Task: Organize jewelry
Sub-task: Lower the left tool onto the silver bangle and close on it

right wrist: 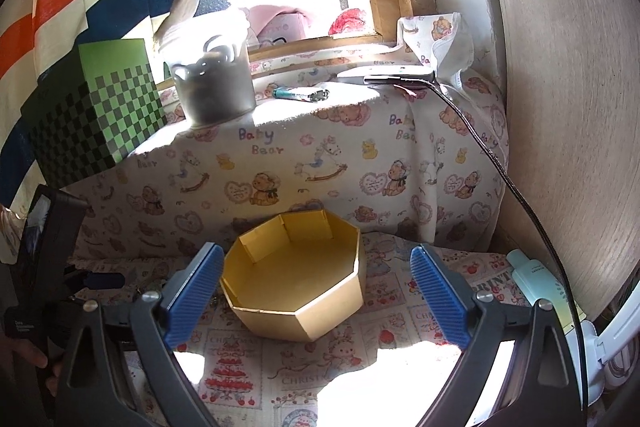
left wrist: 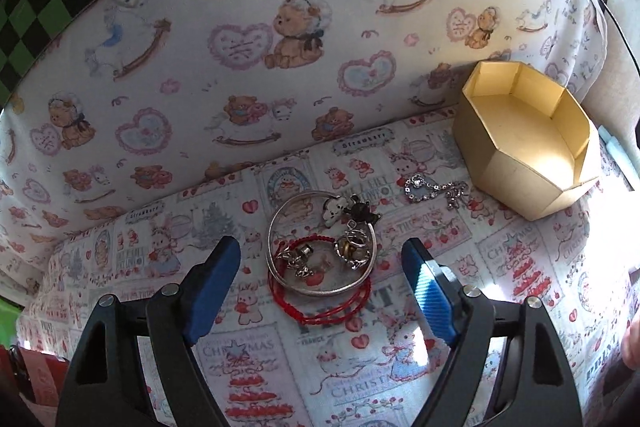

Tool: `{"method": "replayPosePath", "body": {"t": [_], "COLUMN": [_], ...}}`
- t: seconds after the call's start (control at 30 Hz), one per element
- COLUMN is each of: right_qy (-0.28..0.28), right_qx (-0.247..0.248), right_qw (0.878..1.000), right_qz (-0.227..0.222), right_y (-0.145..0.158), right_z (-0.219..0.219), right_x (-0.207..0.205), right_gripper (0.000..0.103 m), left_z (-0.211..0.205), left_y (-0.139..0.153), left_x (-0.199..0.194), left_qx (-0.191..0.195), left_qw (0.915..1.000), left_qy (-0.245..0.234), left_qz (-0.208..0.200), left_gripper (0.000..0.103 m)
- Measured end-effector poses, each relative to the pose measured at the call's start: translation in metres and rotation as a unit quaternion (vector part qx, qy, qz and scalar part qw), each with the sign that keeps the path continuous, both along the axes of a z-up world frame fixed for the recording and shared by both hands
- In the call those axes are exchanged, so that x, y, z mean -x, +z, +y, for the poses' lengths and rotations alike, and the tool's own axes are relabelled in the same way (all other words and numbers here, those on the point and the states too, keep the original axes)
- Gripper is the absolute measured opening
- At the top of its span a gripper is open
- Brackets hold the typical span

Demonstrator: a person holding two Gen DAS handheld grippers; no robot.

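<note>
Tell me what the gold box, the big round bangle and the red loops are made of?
Gold box: looks like thin cardboard with a satin gold coating; flat folded panels, sharp creases, soft sheen.
Bangle: probably silver-coloured metal; a stiff thin hoop that glints pale grey.
Red loops: seemingly cord or thread; thin, floppy strands, matte and wavy on the cloth.

A gold box (left wrist: 528, 143) is sitting at two o'clock, a red cord (left wrist: 320, 307) and silver bangle (left wrist: 320, 247) lying centre on teddy-print cloth (left wrist: 280, 7); a green-checked box (right wrist: 100, 115) is showing at ten.
</note>
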State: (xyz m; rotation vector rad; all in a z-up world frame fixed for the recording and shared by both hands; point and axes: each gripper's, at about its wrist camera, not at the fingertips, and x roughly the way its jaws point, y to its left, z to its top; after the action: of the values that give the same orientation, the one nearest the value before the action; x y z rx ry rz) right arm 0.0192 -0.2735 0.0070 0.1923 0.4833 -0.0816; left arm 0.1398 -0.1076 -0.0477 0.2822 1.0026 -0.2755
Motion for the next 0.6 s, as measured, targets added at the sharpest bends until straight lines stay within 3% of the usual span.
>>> {"method": "replayPosePath", "body": {"t": [0.13,0.23,0.3,0.37,0.5,0.6], "right_qy": [-0.003,-0.003,-0.003,0.001,0.003,0.008], "right_qx": [0.010,0.015,0.013,0.012,0.013,0.010], "right_qw": [1.000,1.000,1.000,1.000,1.000,1.000], "right_qz": [0.005,0.008,0.010,0.009,0.004,0.001], "right_y": [-0.001,0.000,0.000,0.000,0.002,0.002], "right_z": [-0.001,-0.002,-0.002,-0.002,-0.001,-0.001], "right_x": [-0.003,-0.004,-0.004,-0.004,-0.002,-0.001], "right_gripper": [0.094,0.094,0.094,0.094,0.094,0.094], "left_z": [-0.002,0.008,0.011,0.012,0.018,0.029], "left_y": [-0.006,-0.008,-0.005,-0.001,0.005,0.013], "left_x": [-0.022,-0.034,-0.038,-0.038,-0.033,-0.003], "left_qx": [0.006,0.059,0.066,0.065,0.085,0.085], "left_qw": [0.9997,0.9968,0.9962,0.9965,0.9955,0.9961], "left_qy": [0.021,0.031,0.035,0.034,0.022,0.025], "left_qz": [0.006,0.044,0.044,0.040,0.034,0.001], "left_gripper": [0.079,0.074,0.068,0.061,0.060,0.060]}}
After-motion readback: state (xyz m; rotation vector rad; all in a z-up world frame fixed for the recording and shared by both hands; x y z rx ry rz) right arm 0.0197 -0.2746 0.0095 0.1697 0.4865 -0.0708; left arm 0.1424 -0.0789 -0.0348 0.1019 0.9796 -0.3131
